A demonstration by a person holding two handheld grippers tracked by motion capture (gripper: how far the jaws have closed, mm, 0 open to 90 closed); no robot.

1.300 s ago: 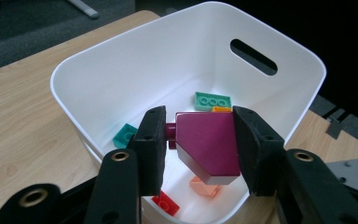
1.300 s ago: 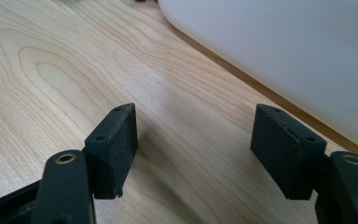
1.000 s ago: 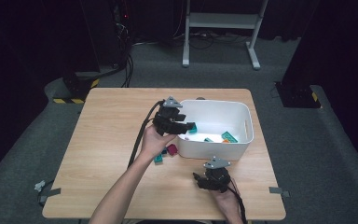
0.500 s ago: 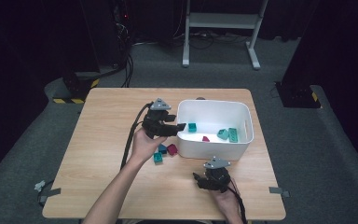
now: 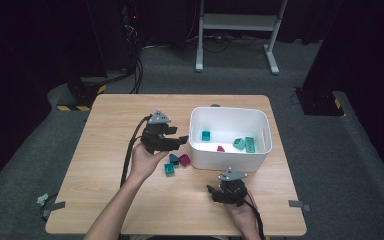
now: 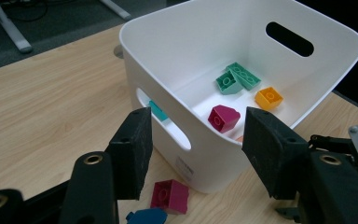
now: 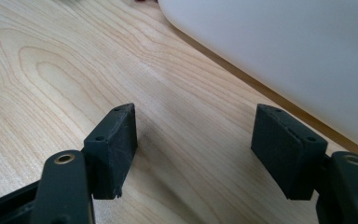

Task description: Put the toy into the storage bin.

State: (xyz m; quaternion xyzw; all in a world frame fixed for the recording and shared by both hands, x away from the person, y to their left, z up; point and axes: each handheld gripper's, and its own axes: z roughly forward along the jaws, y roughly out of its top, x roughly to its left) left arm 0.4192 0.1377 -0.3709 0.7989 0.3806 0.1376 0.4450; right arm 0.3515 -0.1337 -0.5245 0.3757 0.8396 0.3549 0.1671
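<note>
A white bin stands on the right half of the wooden table. It holds a teal brick, a magenta brick and green bricks. In the left gripper view an orange brick also lies in the bin. My left gripper hovers just left of the bin. It points at the bin wall, and its jaws have just been opening, with nothing between them. My right gripper rests low near the table's front edge, open and empty.
Three loose bricks lie on the table by the bin's front left corner: a magenta one, a blue one and a teal one. A cable trails from the left gripper. A metal stand is on the floor beyond the table.
My left gripper has drawn back leftward from the bin's rim and its jaws stand wider. The teal brick lies in the bin. The right gripper has stayed put.
</note>
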